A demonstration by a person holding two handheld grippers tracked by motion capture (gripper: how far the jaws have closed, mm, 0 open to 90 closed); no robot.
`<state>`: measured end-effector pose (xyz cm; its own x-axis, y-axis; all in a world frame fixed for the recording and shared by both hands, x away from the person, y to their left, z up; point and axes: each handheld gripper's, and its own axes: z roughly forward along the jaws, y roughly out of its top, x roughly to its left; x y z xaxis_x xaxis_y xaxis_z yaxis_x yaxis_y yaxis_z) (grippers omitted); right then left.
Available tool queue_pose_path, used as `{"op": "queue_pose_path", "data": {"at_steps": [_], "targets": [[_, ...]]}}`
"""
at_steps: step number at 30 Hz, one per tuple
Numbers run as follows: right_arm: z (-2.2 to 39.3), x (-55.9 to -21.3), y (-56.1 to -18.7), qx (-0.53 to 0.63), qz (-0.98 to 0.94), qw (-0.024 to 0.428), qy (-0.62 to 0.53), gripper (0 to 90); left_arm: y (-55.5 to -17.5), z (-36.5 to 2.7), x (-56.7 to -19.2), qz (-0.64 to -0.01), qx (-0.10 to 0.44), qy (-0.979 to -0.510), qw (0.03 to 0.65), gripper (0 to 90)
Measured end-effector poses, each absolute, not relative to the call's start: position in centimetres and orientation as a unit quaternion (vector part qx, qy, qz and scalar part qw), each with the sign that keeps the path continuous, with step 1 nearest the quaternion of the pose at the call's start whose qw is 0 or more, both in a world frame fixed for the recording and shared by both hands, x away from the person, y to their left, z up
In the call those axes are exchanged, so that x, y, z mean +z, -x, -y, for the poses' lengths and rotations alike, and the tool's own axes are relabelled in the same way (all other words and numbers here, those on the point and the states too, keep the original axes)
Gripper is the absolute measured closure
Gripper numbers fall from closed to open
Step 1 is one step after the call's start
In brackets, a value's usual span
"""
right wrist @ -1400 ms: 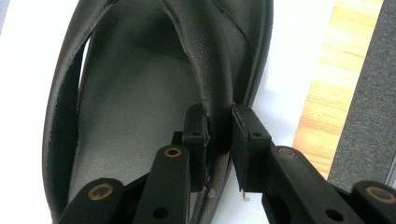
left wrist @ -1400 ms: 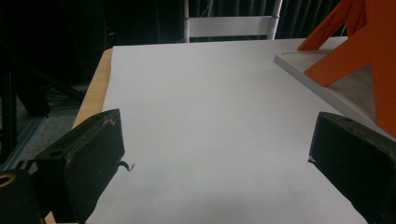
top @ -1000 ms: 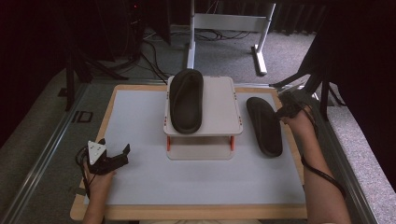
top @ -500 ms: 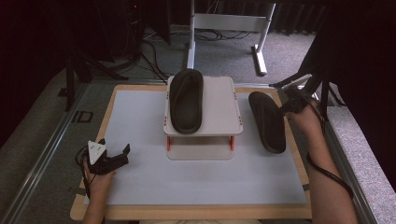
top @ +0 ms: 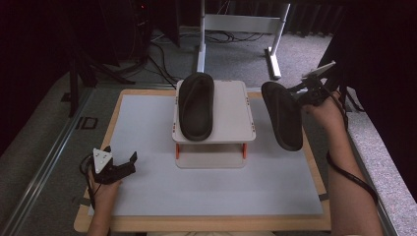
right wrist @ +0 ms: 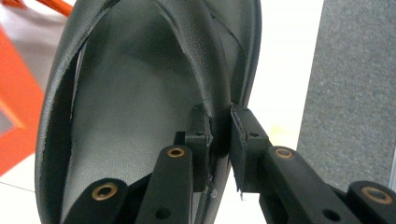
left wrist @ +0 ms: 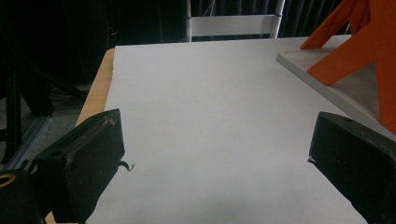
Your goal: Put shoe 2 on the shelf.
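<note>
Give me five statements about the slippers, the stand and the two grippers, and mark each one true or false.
1. One black slipper lies on top of the white stand. True.
2. The right gripper is open and holds nothing. False: its jaws are shut on a strap of the second slipper.
3. The left gripper has its jaws spread wide, with bare white table surface between them. True.
4. The second slipper lies on the stand beside the first. False: it is to the right of the stand, tilted, held by the right gripper.
5. The stand's legs are blue. False: they are orange.
</note>
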<state>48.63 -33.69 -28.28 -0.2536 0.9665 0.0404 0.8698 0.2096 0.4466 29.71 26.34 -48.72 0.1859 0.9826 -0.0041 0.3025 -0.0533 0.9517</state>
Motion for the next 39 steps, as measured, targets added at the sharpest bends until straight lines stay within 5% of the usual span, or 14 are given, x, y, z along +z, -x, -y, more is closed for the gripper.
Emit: {"op": "queue_pose_path", "data": {"at_steps": [22, 39], "targets": [[26.6, -22.0, -49.1, 0.218, -0.788, 0.132, -0.561, 78.9, -29.7, -26.3, -48.7, -0.516, 0.376, -0.622, 0.454, 3.1], [19.9, -23.7, -50.5, 0.186, -0.813, 0.109, -0.541, 78.9, -29.6, -26.3, -48.7, -0.512, 0.377, -0.624, 0.455, 3.2]]}}
